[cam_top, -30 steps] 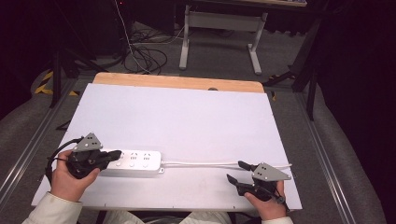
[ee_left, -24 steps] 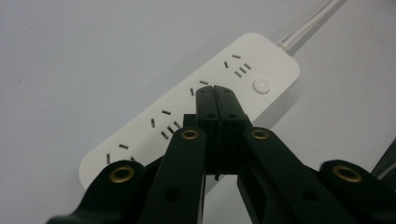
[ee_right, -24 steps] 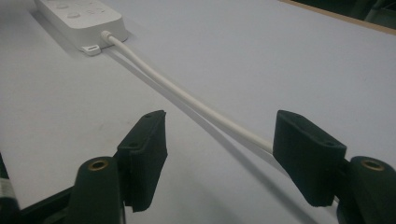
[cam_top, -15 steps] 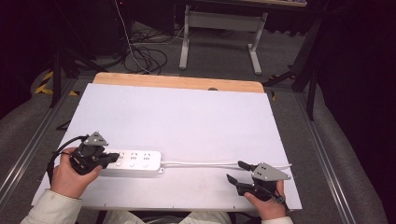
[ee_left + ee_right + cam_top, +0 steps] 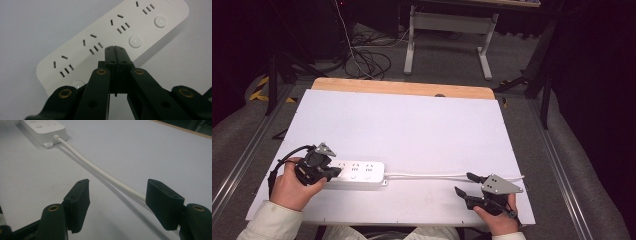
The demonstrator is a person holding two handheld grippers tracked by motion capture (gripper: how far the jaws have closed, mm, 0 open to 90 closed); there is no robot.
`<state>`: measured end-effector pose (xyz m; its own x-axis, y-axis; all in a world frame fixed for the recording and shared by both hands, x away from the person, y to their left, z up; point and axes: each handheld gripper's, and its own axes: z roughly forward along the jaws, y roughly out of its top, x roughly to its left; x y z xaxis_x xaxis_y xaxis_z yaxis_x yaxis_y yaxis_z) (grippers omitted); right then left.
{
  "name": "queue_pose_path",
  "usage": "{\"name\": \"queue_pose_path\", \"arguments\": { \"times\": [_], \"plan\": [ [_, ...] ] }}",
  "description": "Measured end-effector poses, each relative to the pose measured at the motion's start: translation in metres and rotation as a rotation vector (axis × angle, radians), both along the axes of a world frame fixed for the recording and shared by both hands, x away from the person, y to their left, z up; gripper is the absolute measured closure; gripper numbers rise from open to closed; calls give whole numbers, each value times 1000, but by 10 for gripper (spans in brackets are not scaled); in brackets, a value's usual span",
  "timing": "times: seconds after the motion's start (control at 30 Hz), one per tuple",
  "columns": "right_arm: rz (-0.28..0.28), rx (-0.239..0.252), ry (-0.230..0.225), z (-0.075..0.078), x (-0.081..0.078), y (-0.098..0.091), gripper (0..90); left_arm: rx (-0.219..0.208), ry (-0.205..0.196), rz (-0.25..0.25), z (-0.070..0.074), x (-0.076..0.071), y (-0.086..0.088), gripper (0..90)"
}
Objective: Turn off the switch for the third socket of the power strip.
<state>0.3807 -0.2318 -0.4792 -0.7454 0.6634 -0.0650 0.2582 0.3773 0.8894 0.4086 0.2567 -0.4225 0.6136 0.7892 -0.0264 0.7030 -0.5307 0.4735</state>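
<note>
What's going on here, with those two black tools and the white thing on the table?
A person sits at a white table with a gripper in each hand. The left gripper, jaws shut and empty, hangs right over the switch side of a white power strip, near a round button; whether it touches can't be told. The right gripper waits with jaws open, the strip's white cable running between them, ungripped.

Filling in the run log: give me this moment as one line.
left gripper: shut, over power strip | right gripper: open, cord between jaws | strip flat on table
</note>
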Motion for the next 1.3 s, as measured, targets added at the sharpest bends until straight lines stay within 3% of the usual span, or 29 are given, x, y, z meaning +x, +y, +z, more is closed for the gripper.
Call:
{"name": "queue_pose_path", "arguments": {
  "times": [0.2,0.73,1.1,1.3],
  "plan": [
    [1,0,-2,0,0,0,362,71,-2,-6,-4,1,-9,900],
    [4,-1,-5,0,-1,0,363,89,1,11,-9,5,-10,900],
    [6,-1,-5,0,-1,0,363,108,7,-9,-12,4,-13,900],
    [9,-1,-5,0,-1,0,363,91,9,-3,-13,3,-12,900]
  ]
}}
